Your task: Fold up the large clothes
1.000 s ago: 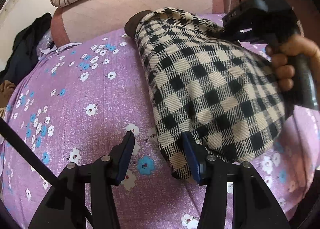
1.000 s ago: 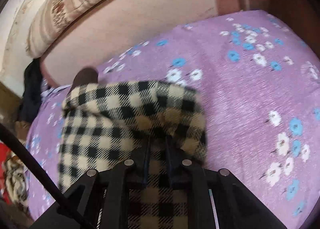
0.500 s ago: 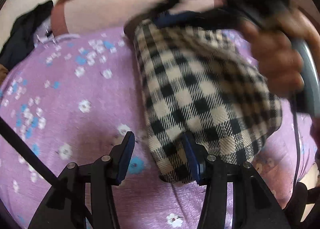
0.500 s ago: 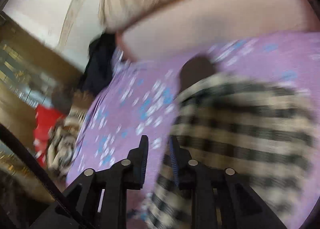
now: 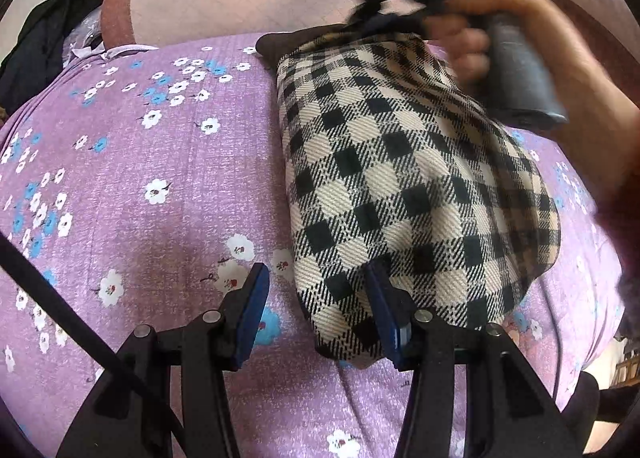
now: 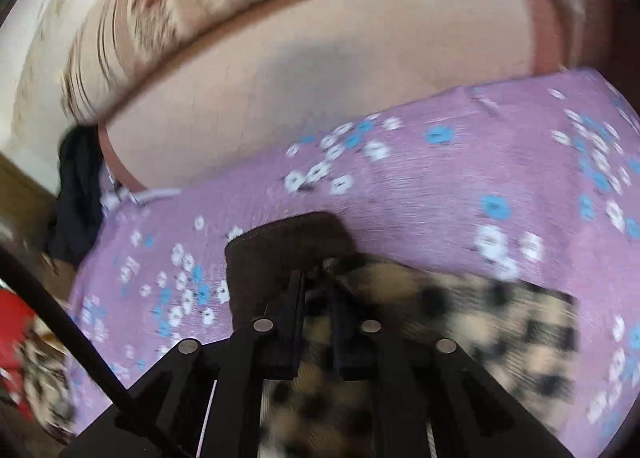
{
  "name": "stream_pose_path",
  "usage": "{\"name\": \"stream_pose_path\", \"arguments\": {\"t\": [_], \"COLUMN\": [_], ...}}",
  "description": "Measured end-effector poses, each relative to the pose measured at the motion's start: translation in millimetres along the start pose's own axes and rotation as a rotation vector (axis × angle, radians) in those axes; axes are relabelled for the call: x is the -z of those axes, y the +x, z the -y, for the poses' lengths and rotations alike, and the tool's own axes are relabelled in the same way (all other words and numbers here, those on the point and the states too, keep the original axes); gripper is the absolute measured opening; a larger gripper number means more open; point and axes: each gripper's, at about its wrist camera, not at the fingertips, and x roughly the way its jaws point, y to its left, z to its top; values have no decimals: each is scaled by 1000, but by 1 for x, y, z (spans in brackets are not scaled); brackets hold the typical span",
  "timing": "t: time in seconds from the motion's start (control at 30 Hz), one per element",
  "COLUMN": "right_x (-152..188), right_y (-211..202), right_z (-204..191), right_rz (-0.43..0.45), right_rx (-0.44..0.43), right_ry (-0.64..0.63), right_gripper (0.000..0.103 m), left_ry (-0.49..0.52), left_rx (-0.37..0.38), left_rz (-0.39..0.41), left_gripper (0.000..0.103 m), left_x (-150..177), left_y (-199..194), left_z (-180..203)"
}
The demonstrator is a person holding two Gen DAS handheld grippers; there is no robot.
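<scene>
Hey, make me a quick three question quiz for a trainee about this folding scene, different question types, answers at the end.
1. True or false: the left gripper is clamped on the checked garment.
2. Multiple choice: the bedsheet under the garment is A) plain white, B) purple with flowers, C) striped green.
3. Fill in: the right gripper sits at the garment's far end, next to its dark ______ collar.

Key: 1 false, it is open with one finger against the near edge; 2 B; 3 brown.
</scene>
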Motion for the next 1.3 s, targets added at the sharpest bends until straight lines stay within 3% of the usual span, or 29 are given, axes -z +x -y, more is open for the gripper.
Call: {"name": "stream_pose_path", "arguments": {"t": [0.03, 0.1, 0.13, 0.33, 0.4, 0.5, 0.57, 0.67, 0.8, 0.93, 1.07, 1.13, 1.3], "right_x": [3, 8, 12, 73, 102, 139, 161, 187, 199, 196, 178, 167, 141], "right_y": [-19, -42, -54, -114, -122, -128, -122, -105, -100, -115, -132, -128, -88], "right_z": [9, 20, 26, 97, 102, 102, 100, 109, 122, 117, 127, 135, 159], "right_rz": [21, 48, 66, 73, 77, 69, 55, -2, -10, 13, 84, 87, 41], "right_rx": [-7, 10, 14, -94, -123, -166, -128, -52, -70, -48, -90, -118, -335], "right_ry": [4, 3, 9, 99, 82, 38, 6, -17, 25, -22, 9, 56, 240], "right_gripper": [21, 53, 54, 54, 54, 50, 49, 49, 48, 50, 68, 69, 69], "left_ry": [-4, -9, -9, -47, -40, 46, 95, 160, 134, 114, -24, -116, -112], "left_rx": [1, -4, -12, -59, -71, -82, -98, -202, -211, -152, -39, 58, 279], "left_rz": [0, 12, 27, 87, 102, 84, 40, -61, -51, 2, 59, 53, -12], "left_gripper": [49, 49, 49, 49, 49, 49, 49, 49, 47, 46, 68, 73, 80], "left_x": [-1, -3, -5, -13, -21, -25, -19, -3, 0, -3, -18, -32, -63], "left_y": [-3, -12, -19, -47, -50, -34, -18, 15, 10, -18, -33, -25, 12], "left_z": [-1, -3, -4, -17, -13, 8, 19, 29, 25, 17, -10, -25, -35]}}
